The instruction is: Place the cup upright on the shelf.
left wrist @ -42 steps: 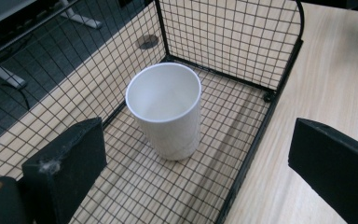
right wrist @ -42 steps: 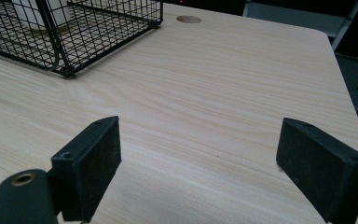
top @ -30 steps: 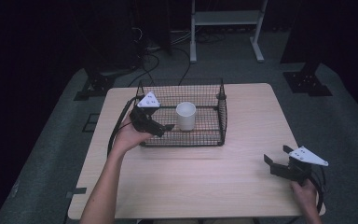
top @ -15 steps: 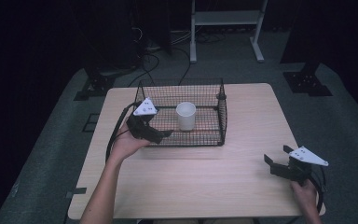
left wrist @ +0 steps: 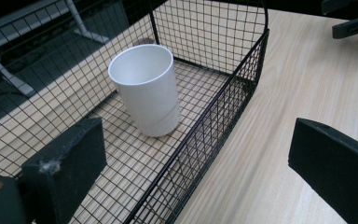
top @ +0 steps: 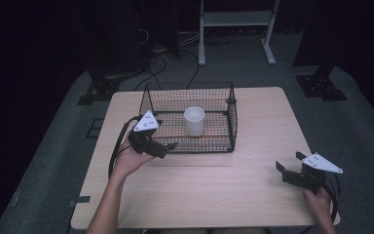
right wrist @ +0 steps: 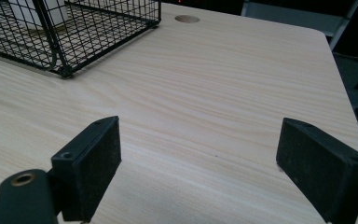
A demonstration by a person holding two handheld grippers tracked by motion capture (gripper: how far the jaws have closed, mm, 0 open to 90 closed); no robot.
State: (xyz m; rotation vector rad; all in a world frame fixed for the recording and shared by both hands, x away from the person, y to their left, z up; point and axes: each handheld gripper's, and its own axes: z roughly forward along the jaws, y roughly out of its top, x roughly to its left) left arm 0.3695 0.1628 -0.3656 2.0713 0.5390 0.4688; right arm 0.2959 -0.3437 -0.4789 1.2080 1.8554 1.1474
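White cup (top: 194, 121) stands upright inside the black wire basket (top: 226, 142) at the back-centre of the wooden surface (top: 214, 195), mouth up, long axis vertical, its base on the mesh floor and clear of all four walls.

Left tongs (top: 168, 146) hover at the basket's front-left corner, jaws spread wide and holding nothing. In the left gripper view the cup (left wrist: 145, 88) sits ahead and a little left of the gap between the jaws, w/ the basket's near wall (left wrist: 223, 112) running diagonally between the two pads: one pad (left wrist: 65, 168) hangs over the mesh floor inside, the other (left wrist: 331, 168) over bare wood outside. So the cup lies forward of these tongs and slightly lower, near but not touching.

Right tongs (top: 287, 167) rest low near the front-right edge of the surface, also wide open and empty, well apart from the basket. Right gripper view has the basket's corner (right wrist: 60, 70) far off at upper left, plain wood between the jaws.

Judgement: left hand (top: 126, 158) is by far the nearer to the cup. Any grasp would prob. have to come from above the rim, over the wire wall, closing across the cup's round side; the wall under the tongs is the thing to clear.
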